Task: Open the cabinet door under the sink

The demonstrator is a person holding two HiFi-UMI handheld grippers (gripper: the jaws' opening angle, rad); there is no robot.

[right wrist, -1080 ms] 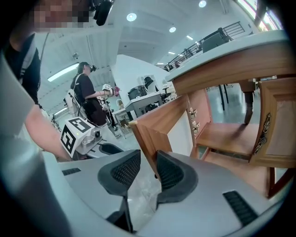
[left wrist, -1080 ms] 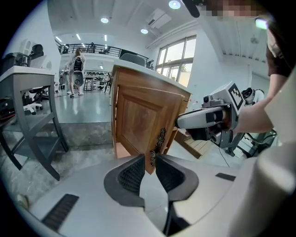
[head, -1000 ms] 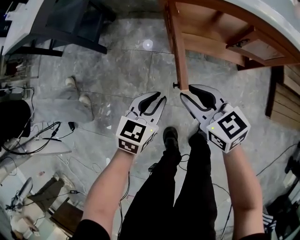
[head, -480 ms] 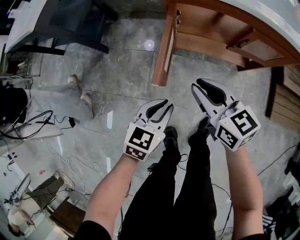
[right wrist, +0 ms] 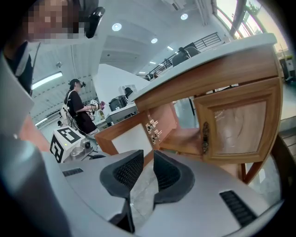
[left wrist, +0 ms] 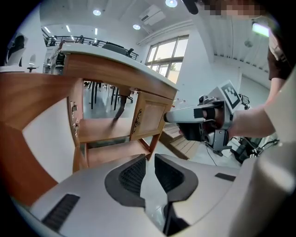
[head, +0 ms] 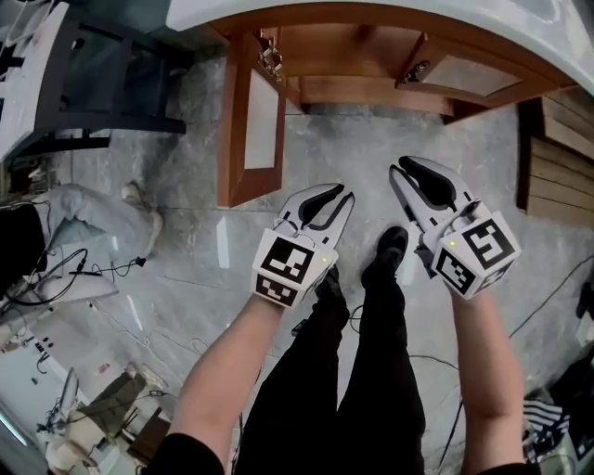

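Two hand-held claws are hanging over the grey veined stone floor (head: 362,148) in front of the cabinet, touching nothing. At the far left a dark metal-framed table (head: 102,65) is standing. Below it another person's grey-trousered legs (head: 88,211) are stretching across the floor beside a tangle of black cables (head: 65,274). Nothing is lying between the claws and the cabinet.

The left claw (head: 332,195) is pointing toward the cabinet. Its jaws are a narrow gap apart with nothing between them, and they have just been closing a little. The wearer's black-trousered legs (head: 362,371) and black shoes (head: 390,246) are showing between the two arms. The right claw (head: 406,173) is likewise gripping nothing, its jaws slightly apart after just closing in. At the far right, brown wooden slats (head: 561,158) are lying on the floor.

The wooden cabinet door with a white centre panel (head: 252,121) is standing wide open at the cabinet's left side, under the curved white worktop (head: 371,7). It is reaching out toward the person, up and left of the left claw and apart from it. Metal hinges (head: 271,57) are showing on its inner edge. Further right a second wooden door with a pale panel (head: 473,76) is sitting shut, carrying a small dark handle (head: 418,70).

The picture's top edge is cutting off the sink, and shade is hiding most of the cabinet's inside.
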